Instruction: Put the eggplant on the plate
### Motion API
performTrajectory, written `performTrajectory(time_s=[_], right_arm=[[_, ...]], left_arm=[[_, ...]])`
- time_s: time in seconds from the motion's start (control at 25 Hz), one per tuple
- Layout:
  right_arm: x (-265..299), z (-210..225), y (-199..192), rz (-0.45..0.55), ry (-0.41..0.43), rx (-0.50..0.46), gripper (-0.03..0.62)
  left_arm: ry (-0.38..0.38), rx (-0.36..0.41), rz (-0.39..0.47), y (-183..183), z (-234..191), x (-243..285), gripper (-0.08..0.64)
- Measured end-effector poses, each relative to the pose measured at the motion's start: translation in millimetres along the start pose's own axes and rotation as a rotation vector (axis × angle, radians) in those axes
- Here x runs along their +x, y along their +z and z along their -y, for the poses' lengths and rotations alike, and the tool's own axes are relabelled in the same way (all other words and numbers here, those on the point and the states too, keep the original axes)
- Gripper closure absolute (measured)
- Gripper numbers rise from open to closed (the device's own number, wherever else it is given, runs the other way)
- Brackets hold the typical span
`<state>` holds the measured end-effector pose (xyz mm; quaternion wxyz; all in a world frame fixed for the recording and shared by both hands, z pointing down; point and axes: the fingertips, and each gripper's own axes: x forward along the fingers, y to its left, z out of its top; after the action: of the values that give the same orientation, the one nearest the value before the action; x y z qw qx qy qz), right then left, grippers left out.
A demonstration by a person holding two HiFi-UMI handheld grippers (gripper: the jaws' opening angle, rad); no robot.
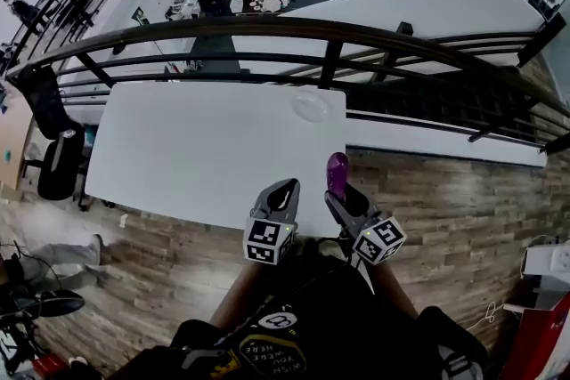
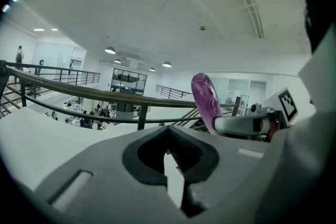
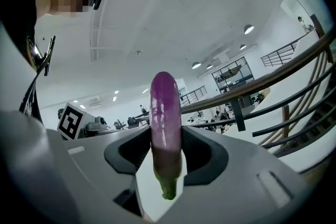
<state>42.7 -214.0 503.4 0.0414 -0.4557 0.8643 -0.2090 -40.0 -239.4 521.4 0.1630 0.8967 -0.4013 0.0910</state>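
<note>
Purple eggplant [image 3: 166, 107] stands upright, stem down, in right claw [image 3: 167, 138] — plate [image 1: 312, 105] at table [image 1: 205, 156] corner.

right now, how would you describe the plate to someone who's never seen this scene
Find the white table just below the dark curved railing. The plate sits at its far right corner: round, see-through, and the only thing on it.

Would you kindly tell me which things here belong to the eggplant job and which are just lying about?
Job: eggplant, gripped in the right claw; clear plate; white table.
Not involved: empty left claw; railing; black office chair.
</note>
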Motion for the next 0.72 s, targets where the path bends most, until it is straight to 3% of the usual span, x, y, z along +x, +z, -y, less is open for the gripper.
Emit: performTrajectory(time_s=[0.48,0.72], right_arm=[[48,32,-4,-0.013,-0.154,-0.008,0.403],[64,60,-12,-0.05,-0.152,-0.007,0.403]], left_arm=[[-0.132,-0.014,-0.066,3,-46,49,0.554],[-0.106,-0.036,-0.104,-15,-62,80,0.554]])
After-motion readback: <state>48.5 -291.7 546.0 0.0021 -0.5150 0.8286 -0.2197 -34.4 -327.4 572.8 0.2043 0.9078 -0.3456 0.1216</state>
